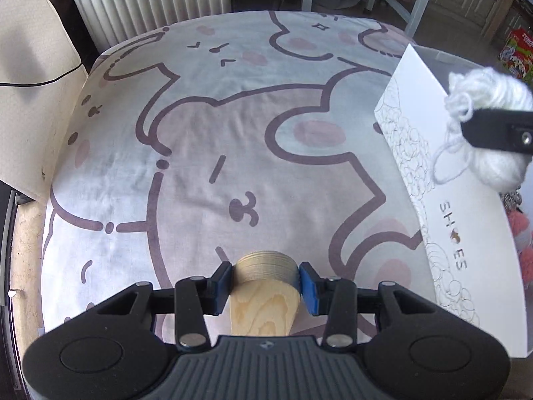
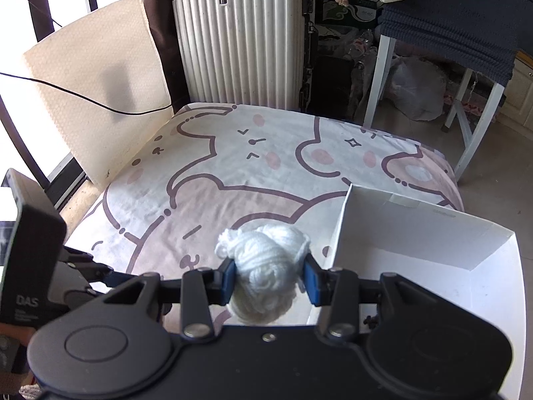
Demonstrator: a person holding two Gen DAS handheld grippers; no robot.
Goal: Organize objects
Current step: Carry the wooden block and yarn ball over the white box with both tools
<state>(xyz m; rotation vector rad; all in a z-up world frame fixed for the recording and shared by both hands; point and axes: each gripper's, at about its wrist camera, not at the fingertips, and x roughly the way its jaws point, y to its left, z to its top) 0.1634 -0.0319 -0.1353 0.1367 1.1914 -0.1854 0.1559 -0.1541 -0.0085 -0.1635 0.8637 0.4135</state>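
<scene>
My left gripper (image 1: 265, 280) is shut on a pale wooden cone-shaped piece (image 1: 263, 300), its blue pads pressing both sides, low over the cartoon-print cloth (image 1: 200, 166). In the right wrist view my right gripper (image 2: 269, 276) is shut on a ball of white yarn (image 2: 266, 260), held above the cloth just left of the white shoe box (image 2: 433, 233). The yarn ball (image 1: 489, 126) and a black finger of the right gripper also show at the right edge of the left wrist view, over the box (image 1: 466, 216). Several colourful items lie in the box at far right.
A white ribbed suitcase (image 2: 243, 40) stands behind the cloth-covered surface. A cream foam panel (image 2: 96, 90) with a black cable across it leans at the left. White table legs (image 2: 379, 76) and a plastic bag (image 2: 416, 90) are on the floor behind right.
</scene>
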